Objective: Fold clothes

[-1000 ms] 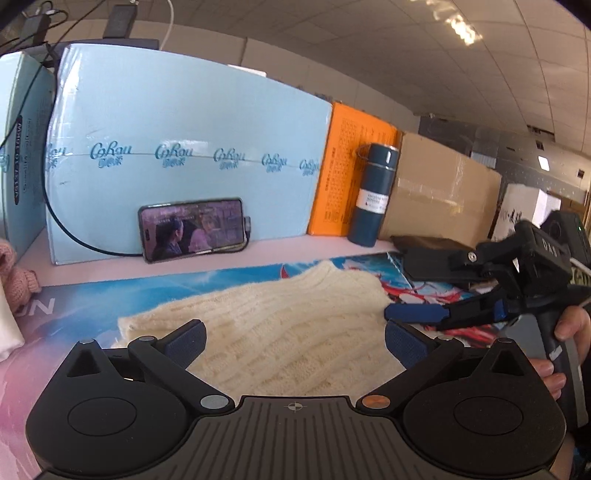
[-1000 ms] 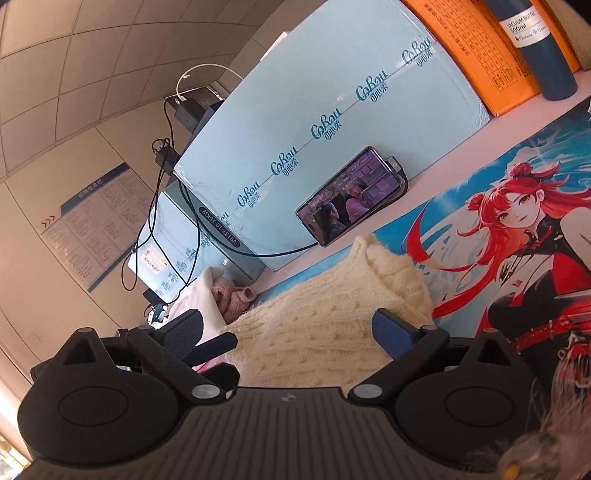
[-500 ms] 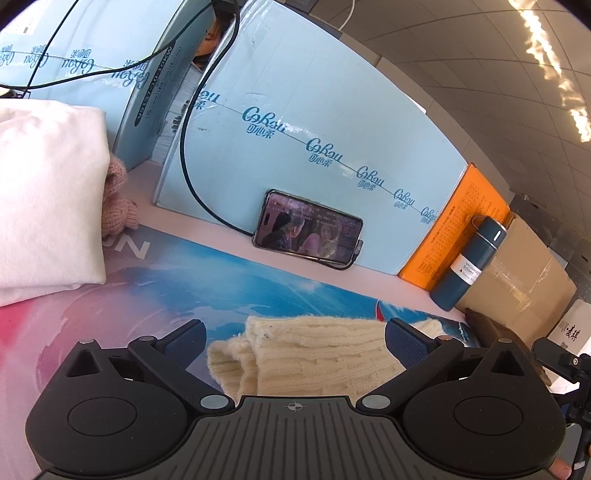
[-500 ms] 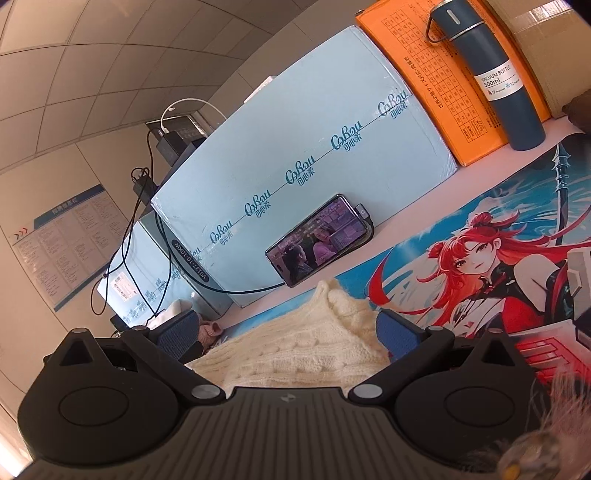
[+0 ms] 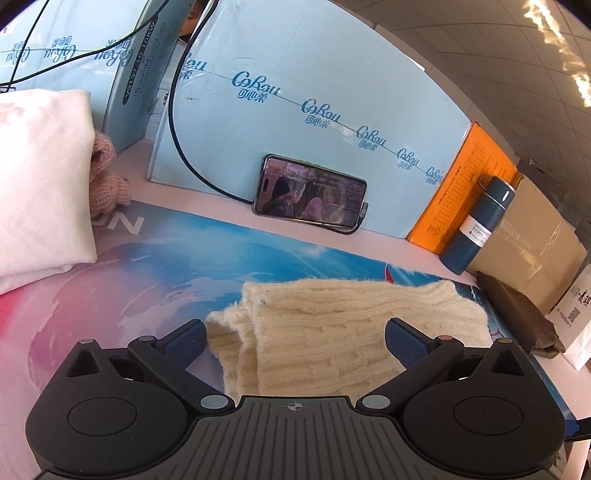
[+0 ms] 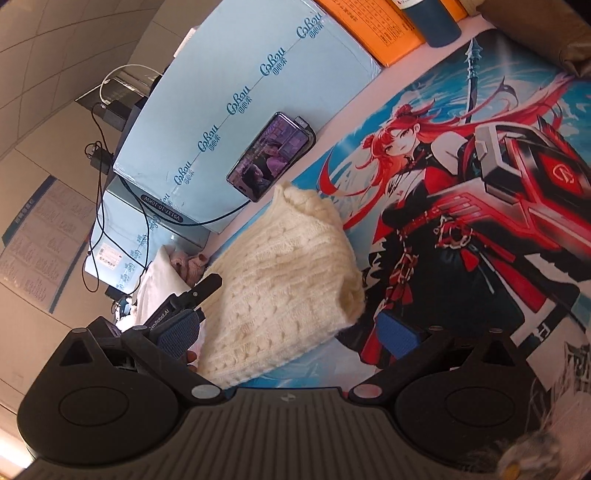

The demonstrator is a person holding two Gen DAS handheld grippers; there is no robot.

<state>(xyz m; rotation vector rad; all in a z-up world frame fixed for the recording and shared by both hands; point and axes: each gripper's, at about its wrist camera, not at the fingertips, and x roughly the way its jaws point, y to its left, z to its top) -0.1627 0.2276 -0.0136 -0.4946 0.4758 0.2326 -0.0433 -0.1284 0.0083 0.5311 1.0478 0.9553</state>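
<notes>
Lying folded in layers near the phone [image 5: 310, 194], sweater [image 5: 332, 332] looks finished; both tools spread, empty

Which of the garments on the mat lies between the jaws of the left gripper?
The cream knitted sweater, folded on the mat. The white garment and pink knit lie far left.

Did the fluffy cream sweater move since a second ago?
Yes. The cream sweater was spread wide toward the phone; now it is folded into a narrower bundle, farther from the phone.

flask [image 6: 432, 18] top cropped, wall poster [image 6: 37, 236] unreadable
</notes>
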